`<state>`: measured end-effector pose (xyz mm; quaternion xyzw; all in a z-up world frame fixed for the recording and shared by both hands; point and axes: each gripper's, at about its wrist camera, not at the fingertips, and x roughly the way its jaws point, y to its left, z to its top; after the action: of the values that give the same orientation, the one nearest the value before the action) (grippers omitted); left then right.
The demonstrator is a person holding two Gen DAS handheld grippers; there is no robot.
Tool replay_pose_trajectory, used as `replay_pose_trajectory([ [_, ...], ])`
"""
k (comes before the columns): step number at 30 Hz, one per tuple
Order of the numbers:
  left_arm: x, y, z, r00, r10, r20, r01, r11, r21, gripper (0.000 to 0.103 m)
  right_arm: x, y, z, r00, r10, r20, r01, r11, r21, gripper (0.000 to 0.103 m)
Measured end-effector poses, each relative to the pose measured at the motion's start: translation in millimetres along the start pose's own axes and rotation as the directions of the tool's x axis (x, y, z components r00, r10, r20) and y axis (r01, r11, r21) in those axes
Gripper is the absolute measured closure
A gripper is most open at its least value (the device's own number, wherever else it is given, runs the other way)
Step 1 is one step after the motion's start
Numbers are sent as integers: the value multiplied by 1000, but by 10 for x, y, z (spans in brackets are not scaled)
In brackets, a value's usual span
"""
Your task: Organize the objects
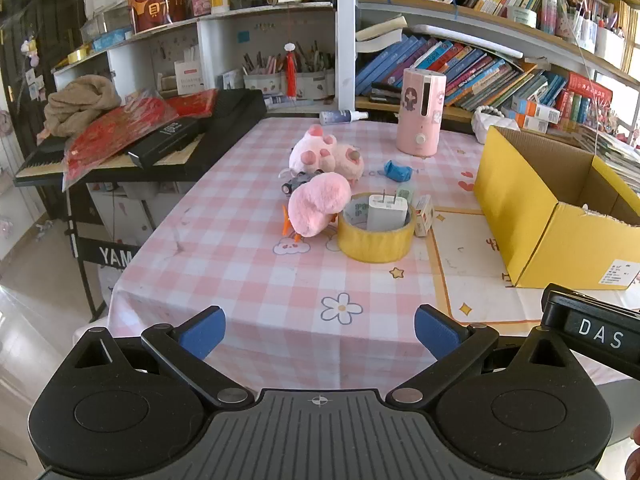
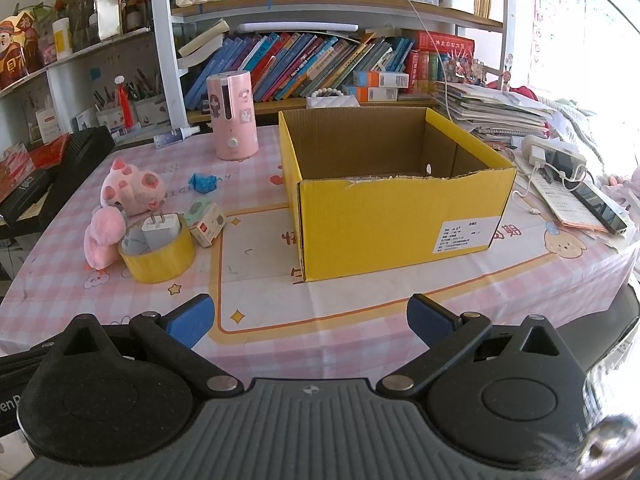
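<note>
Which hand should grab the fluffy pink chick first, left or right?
Left, probably. The left hand-held gripper is open and points almost straight at the pink chick beside the yellow tape roll. The right hand-held gripper, also open, faces the yellow box; the chick sits far to its left.

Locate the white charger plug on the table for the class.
In both wrist views the white charger plug stands prongs-up inside the yellow tape roll, left of the yellow box, with the pink plush chick against the roll's left side.
</note>
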<state>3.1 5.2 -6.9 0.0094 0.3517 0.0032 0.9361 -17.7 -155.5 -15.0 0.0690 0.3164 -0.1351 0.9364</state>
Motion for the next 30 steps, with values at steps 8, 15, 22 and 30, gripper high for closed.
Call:
replay_pose_trajectory([
  [8,0,-2,0,1000,0,0,0,1000,0,1,8,2,-7,1000,0,-2,0,1000,0,0],
  [15,2,-9,-7,1000,0,-1,0,1000,0,1,7,3,-9,1000,-1,-2,1,1000,0,0],
  [22,8,-20,-17,1000,0,-1,0,1000,0,1,4,3,-14,1000,-1,-2,1,1000,0,0],
  [30,9,-25,-16,1000,0,0,0,1000,0,1,3,3,-25,1000,0,-1,0,1000,0,0],
])
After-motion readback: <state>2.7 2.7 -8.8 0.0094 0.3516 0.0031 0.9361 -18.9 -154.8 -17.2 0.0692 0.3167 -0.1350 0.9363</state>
